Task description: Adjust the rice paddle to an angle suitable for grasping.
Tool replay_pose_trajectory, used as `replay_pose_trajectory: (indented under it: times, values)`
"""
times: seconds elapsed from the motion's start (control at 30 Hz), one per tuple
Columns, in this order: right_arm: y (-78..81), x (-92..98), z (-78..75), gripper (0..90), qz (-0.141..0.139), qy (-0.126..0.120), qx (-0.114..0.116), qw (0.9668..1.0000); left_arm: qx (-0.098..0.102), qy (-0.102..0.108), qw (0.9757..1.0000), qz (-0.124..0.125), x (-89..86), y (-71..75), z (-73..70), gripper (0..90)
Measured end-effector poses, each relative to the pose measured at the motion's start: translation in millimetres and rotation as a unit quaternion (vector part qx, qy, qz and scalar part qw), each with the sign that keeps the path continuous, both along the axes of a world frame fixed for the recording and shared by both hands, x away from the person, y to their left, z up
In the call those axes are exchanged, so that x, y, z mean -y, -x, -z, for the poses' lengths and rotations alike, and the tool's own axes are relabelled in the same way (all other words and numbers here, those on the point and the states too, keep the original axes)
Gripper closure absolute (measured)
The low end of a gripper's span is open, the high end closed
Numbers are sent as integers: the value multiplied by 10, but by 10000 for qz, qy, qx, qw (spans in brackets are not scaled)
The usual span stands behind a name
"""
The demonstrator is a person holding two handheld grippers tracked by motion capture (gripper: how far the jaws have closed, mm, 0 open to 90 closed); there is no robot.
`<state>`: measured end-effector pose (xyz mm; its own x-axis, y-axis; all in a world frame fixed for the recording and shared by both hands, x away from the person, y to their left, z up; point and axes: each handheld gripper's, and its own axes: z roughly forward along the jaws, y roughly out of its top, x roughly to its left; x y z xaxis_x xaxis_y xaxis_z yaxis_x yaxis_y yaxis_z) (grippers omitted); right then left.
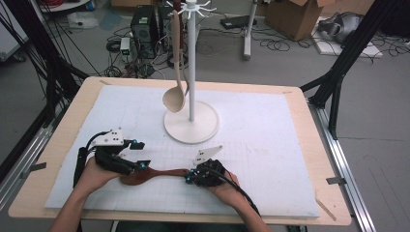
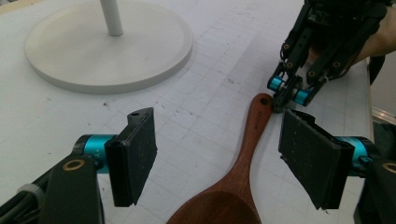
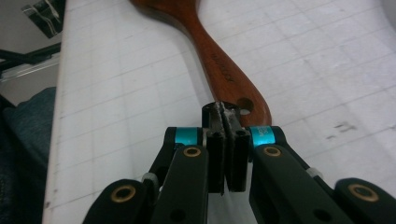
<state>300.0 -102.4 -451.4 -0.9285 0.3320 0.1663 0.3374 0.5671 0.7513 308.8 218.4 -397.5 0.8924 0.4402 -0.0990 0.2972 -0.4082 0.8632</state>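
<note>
A dark red wooden spoon lies flat on the white mat near the front edge, bowl to the left, handle to the right. My left gripper is open; in the left gripper view its jaws stand wide on either side of the spoon, not touching it. My right gripper is shut. In the right gripper view its tips rest against the holed end of the handle, with nothing visible between the pads. The right gripper appears at the same handle end in the left gripper view.
A white rack with a round base stands mid-table; a pale wooden spoon hangs from its top hooks. Its base lies beyond my left jaws. The mat's front edge runs just behind both hands. Cables and boxes lie on the floor beyond.
</note>
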Motion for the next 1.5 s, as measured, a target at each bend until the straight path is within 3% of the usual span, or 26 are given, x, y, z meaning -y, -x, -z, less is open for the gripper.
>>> replay_pose_trajectory:
  times: [0.4, 0.67, 0.8, 0.93, 1.37, 1.5]
  values:
    - [-133, -3, 6, 873, 210, -29, 32, 9998, -1, -168, 9996, 204, 150, -29, 44, 333]
    - [-112, 139, -94, 665, 299, -293, -94, 9991, 24, -402, 9984, 390, 263, -58, 106, 397]
    - [-108, 270, -157, 532, 366, -441, 49, 9983, 60, -602, 9970, 492, 339, -67, 142, 435]
    - [-114, 420, -203, 434, 587, -535, 38, 9968, 5, -765, 9956, 548, 408, -84, 189, 483]
    - [-109, 594, -224, 378, 633, -496, -61, 9967, -201, -1282, 9885, 776, 539, -131, 316, 604]
    - [-104, 601, -222, 374, 596, -480, -81, 9970, -262, -1337, 9872, 832, 550, -143, 338, 644]
